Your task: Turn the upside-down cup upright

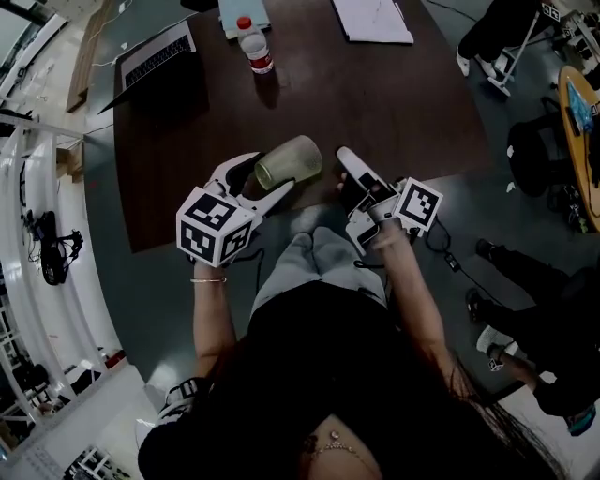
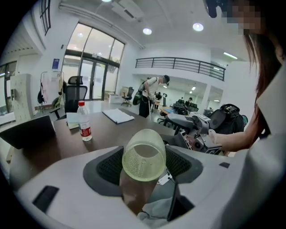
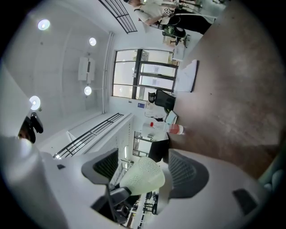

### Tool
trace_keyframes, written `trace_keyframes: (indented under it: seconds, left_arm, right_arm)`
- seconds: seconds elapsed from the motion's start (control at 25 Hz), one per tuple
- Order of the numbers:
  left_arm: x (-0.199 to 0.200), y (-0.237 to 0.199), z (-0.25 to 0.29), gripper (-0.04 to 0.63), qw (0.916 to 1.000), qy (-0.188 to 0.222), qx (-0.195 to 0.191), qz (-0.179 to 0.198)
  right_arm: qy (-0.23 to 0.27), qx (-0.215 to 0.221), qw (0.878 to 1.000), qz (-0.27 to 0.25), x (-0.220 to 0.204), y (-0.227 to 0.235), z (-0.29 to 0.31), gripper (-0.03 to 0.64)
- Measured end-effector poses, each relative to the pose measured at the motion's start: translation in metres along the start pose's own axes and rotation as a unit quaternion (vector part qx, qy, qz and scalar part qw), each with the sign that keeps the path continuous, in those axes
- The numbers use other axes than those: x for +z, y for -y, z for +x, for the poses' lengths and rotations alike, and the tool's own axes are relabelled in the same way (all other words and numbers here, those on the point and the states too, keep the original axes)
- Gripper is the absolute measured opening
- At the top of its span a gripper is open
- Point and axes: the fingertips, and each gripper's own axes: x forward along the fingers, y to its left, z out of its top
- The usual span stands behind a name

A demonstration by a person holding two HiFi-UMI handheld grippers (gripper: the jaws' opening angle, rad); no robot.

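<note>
A pale green see-through cup (image 1: 291, 161) is held on its side in the air over the near edge of the dark brown table (image 1: 394, 103). My left gripper (image 1: 267, 178) is shut on it, one pad on each side. In the left gripper view the cup's (image 2: 144, 154) open mouth faces the camera. My right gripper (image 1: 342, 173) is just right of the cup, rolled onto its side, jaws open. The right gripper view shows the cup's closed end (image 3: 143, 176) in the gap between the pads, with a little room on both sides.
A water bottle with a red label (image 1: 255, 47) stands at the table's far side, beside an open laptop (image 1: 159, 56) and white papers (image 1: 373, 19). The person's lap is right under the grippers. Another person's legs and shoes (image 1: 506, 309) are at the right.
</note>
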Motion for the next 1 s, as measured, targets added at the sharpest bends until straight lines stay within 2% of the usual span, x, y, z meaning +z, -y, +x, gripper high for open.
trace_keyframes:
  seconds: [0.2,0.44,0.68,0.84,1.0]
  left_arm:
    - [-0.016,-0.006,0.015,0.301,0.9984,-0.053,0.015,0.013]
    - [-0.041,-0.012,0.033,0.301,0.9902,-0.127,0.04,0.043]
    - [-0.065,-0.018,0.049,0.301,0.973,-0.198,0.055,0.105]
    - [-0.078,-0.016,0.055,0.301,0.9628,-0.232,0.054,0.127]
    - [-0.093,-0.018,0.061,0.301,0.9477,-0.273,0.058,0.155]
  right_arm:
    - [-0.007,-0.013,1.0,-0.014,-0.001,0.009,0.001,0.367]
    - [-0.008,-0.031,0.999,-0.033,0.001,0.019,-0.005,0.365]
    - [0.001,-0.046,0.998,-0.047,0.005,0.026,-0.009,0.364]
    - [0.002,-0.056,0.996,-0.066,0.007,0.027,-0.011,0.346]
    - [0.0,-0.072,0.995,-0.075,0.005,0.031,-0.015,0.324]
